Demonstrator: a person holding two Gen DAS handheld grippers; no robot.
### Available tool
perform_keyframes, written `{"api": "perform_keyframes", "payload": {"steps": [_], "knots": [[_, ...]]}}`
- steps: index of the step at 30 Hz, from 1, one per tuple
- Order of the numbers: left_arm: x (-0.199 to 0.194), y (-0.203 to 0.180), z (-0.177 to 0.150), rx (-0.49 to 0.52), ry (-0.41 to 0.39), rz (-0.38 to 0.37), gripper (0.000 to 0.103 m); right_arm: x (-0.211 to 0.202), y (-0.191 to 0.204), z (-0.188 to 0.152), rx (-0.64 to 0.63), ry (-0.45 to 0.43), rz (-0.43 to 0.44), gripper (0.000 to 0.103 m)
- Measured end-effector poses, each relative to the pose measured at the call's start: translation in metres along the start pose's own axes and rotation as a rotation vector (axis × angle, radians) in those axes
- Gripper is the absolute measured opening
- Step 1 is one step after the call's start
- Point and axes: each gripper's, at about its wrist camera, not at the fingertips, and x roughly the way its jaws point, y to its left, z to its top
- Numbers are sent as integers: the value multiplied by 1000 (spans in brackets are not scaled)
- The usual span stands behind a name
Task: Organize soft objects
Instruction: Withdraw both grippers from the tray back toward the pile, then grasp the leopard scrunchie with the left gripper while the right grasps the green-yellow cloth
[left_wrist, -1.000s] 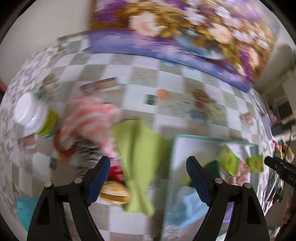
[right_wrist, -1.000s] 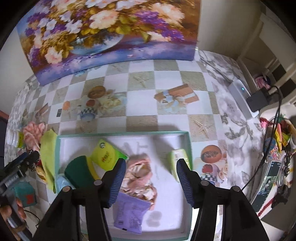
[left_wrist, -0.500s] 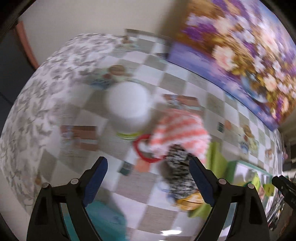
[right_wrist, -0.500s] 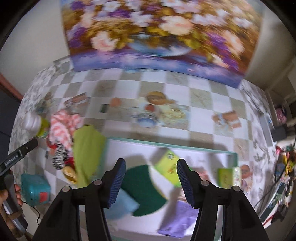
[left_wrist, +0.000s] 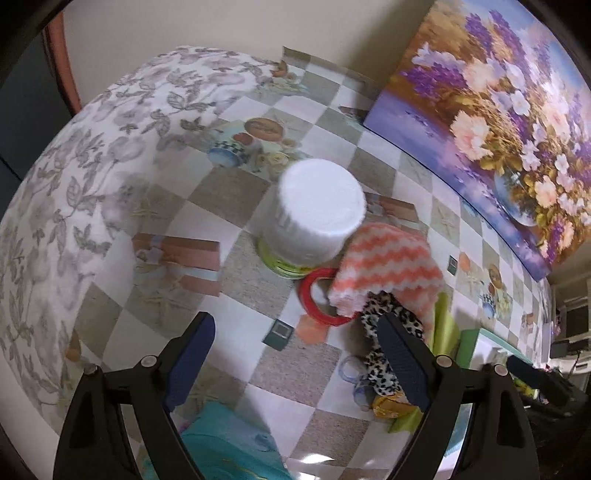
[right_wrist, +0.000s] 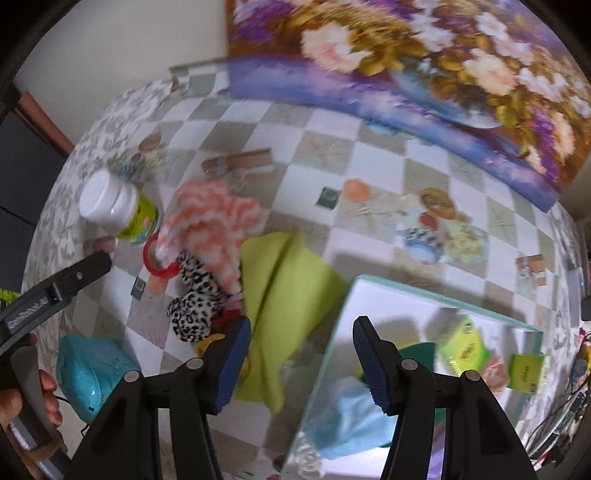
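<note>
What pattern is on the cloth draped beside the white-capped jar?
Orange-and-white zigzag stripes on the cloth; clearest in the left wrist view.

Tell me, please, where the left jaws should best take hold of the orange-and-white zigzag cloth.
Probably the scalloped near edge of the zigzag cloth, approached from above on its open near side. That edge hangs free over the red ring, while the white-lidded jar crowds its far-left side and the leopard-print fabric lies against its near-right corner.
</note>
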Motion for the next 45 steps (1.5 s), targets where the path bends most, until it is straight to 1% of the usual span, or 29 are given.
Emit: {"api": "perform_keyframes", "payload": {"steps": [3,7,12,14,16,23,25,27,28,29,33,37,39,40,42,43,44,45], "knots": [[4,-7,-1,14,17,-26,90,16,10,-4,-5,27,3,61],[12,-16,-3,40,46,-42,90,36,17,-9,-10,60,5,61],[18,-26,-4,62,66,-52,90,49,23,-10,-17,70,7,61],[20,-30,-4,67,76,-61,90,52,23,-9,-12,66,5,58],[23,-34,-5,72,87,-70,90,54,22,-8,-2,68,16,51],[34,-45,-8,93,118,-75,90,62,28,-6,-15,71,24,44],[37,-47,-9,99,126,-74,90,66,28,-6,-13,79,25,36],[40,-50,-11,106,136,-74,90,72,28,-8,-13,90,23,36],[42,-52,-11,109,139,-74,90,75,28,-10,-14,93,23,32],[44,-54,-13,114,145,-75,90,77,27,-11,-14,95,25,30],[51,-60,-17,128,162,-83,90,84,23,-14,1,96,34,30],[62,-63,-20,105,189,-103,89,89,16,-17,10,100,36,30],[67,-65,-22,106,199,-99,89,91,12,-18,12,97,41,30],[69,-65,-23,107,200,-94,88,91,11,-19,11,97,42,30],[70,-65,-24,107,206,-98,78,92,9,-19,10,97,42,30],[70,-64,-24,104,209,-106,78,92,9,-19,8,96,41,30],[70,-65,-24,101,208,-113,74,92,9,-19,8,96,41,30],[70,-65,-24,99,207,-120,68,92,8,-19,7,96,40,29]]}}
